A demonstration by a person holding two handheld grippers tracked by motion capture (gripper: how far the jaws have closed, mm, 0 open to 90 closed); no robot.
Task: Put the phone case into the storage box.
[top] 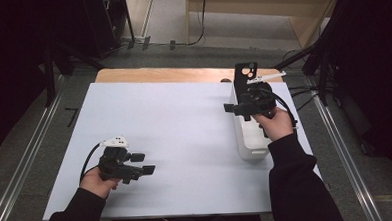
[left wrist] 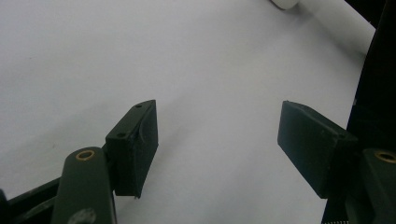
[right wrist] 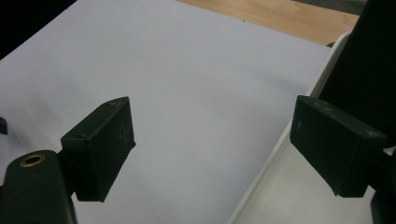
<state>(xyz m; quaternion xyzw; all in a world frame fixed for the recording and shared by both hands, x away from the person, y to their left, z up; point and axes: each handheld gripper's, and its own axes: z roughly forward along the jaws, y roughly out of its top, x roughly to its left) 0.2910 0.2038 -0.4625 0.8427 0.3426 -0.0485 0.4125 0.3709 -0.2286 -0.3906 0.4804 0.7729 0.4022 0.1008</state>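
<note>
Two grippers, both spread wide, holding nothing | white tub (top: 249, 138) sits at the table's (top: 174, 121) right edge, long side running front to back | right gripper (top: 238, 108) hovers at its far end, nearer | left gripper (top: 142, 163) well apart, near front-left corner

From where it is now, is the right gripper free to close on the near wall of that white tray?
Probably yes. The right gripper is open, and the white tray's rim runs up between its jaws with nothing blocking it; a black upright piece stands farther along.
</note>
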